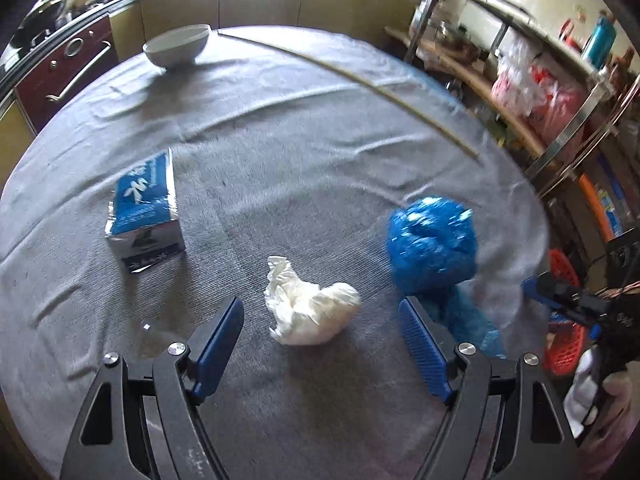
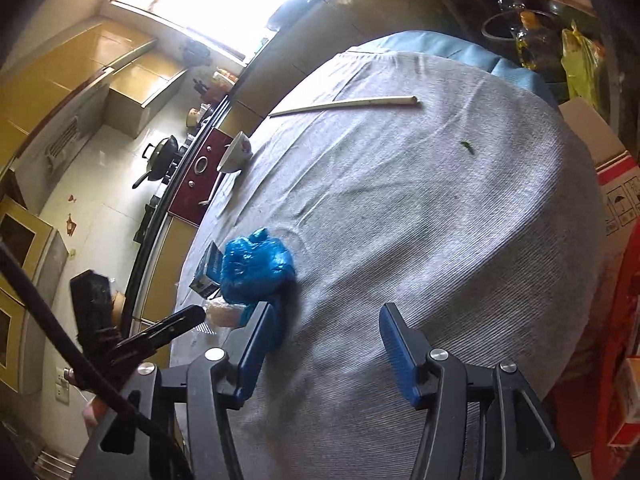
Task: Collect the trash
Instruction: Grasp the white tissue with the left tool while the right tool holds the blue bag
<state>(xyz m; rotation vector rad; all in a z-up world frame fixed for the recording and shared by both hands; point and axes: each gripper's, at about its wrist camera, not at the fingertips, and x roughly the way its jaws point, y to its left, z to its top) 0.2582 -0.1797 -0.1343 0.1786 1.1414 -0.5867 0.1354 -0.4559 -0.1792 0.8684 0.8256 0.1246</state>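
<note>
The left hand-held gripper point(image 1: 322, 316) is pointing steeply downward, its two blue-padded fingers point(image 1: 220, 344) standing wide apart with nothing pressed between the pads. In the right wrist view it is showing as a dark shape at the left edge. The right hand-held gripper point(image 2: 324, 336) is angling down more gently, its blue fingers point(image 2: 394, 346) parted and gripping nothing. From the left wrist view, the right hand-held gripper is appearing at the right edge, with part of the person's hand point(image 1: 616, 396) showing behind it.
</note>
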